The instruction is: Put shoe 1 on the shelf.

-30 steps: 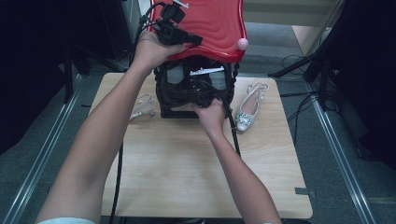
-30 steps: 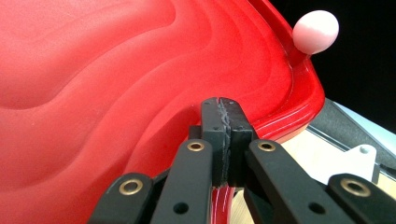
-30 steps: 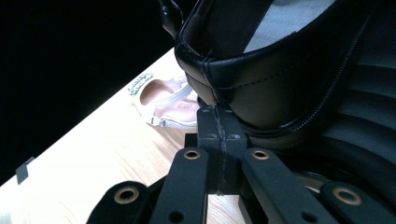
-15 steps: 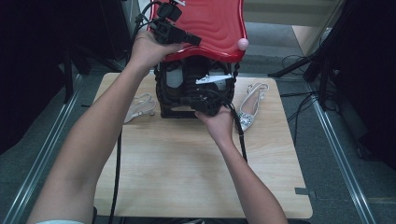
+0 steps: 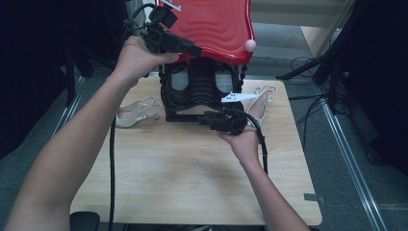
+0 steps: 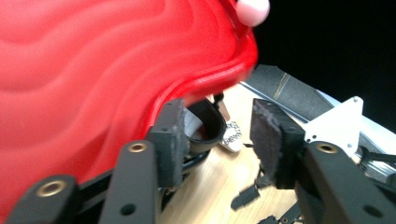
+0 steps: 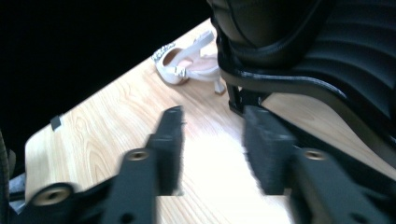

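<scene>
A red wavy lid [image 5: 216,24] stands raised over a black ribbed case [image 5: 202,91] at the table's back. My left gripper [image 5: 195,49] is at the lid's left front edge. Its jaws [image 6: 217,126] have just been opening; the red lid [image 6: 93,70] lies beside the left jaw, with nothing pinched. My right gripper [image 5: 204,119] is low at the case's front edge. Its jaws [image 7: 215,116] have also just been opening and hold nothing over bare wood, with the black case [image 7: 336,46] to their right.
One white sandal [image 5: 137,111] lies left of the case and another [image 5: 262,103] lies to its right. A pink knob [image 5: 250,45] sits on the lid's right corner. The wooden table [image 5: 192,178] has free room in front. Cables trail from both grippers.
Both grippers were shut, the left at the lid's edge and the right at the case's front; both now stand open. The left hand drew left, the right hand back toward the near side.
</scene>
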A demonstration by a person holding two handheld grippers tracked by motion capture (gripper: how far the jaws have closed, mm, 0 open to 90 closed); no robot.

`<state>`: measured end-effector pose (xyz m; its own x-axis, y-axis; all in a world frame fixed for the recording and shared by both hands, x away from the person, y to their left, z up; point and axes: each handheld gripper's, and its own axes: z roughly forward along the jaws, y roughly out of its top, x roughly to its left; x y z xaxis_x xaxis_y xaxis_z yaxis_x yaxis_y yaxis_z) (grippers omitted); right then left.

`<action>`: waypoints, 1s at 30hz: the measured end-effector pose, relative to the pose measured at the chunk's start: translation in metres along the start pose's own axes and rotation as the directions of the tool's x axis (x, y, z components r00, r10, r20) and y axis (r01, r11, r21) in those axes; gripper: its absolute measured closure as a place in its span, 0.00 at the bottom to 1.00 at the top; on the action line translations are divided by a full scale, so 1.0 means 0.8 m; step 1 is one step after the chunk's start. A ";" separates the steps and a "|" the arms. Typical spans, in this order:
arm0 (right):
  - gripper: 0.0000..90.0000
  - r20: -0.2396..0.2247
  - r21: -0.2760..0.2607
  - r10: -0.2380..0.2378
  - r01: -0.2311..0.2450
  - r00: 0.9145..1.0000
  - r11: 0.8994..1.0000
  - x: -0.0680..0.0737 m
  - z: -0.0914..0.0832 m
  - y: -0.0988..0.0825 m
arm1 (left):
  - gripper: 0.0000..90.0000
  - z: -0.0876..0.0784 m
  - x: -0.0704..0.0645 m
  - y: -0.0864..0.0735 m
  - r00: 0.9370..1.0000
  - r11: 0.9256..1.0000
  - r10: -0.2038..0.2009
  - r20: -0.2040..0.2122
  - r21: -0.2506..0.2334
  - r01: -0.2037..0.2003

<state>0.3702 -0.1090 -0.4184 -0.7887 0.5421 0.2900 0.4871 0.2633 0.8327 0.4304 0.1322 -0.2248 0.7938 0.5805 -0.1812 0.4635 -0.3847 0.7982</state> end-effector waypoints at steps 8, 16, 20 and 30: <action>0.56 0.024 0.035 -0.003 0.002 1.000 0.999 0.004 -0.012 -0.021 | 0.53 0.004 -0.008 -0.041 1.000 0.999 -0.010 0.011 0.039 0.010; 0.55 0.059 0.018 -0.004 0.003 0.998 1.000 0.001 -0.027 -0.041 | 0.51 0.009 -0.016 -0.083 0.999 0.999 -0.012 0.046 0.040 0.010; 0.45 0.042 -0.005 0.026 -0.025 0.999 1.000 -0.003 -0.037 -0.047 | 0.51 0.010 -0.016 -0.105 0.999 0.999 -0.014 0.052 0.038 0.012; 0.41 0.012 -0.001 0.028 -0.028 1.000 1.000 -0.001 -0.049 -0.063 | 0.48 0.013 -0.017 -0.155 0.998 0.999 -0.041 0.043 0.038 0.039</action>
<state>0.3316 -0.1535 -0.4418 -0.7703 0.5589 0.3071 0.5083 0.2473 0.8249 0.3661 0.1646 -0.3277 0.7906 0.5641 -0.2384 0.5089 -0.3885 0.7682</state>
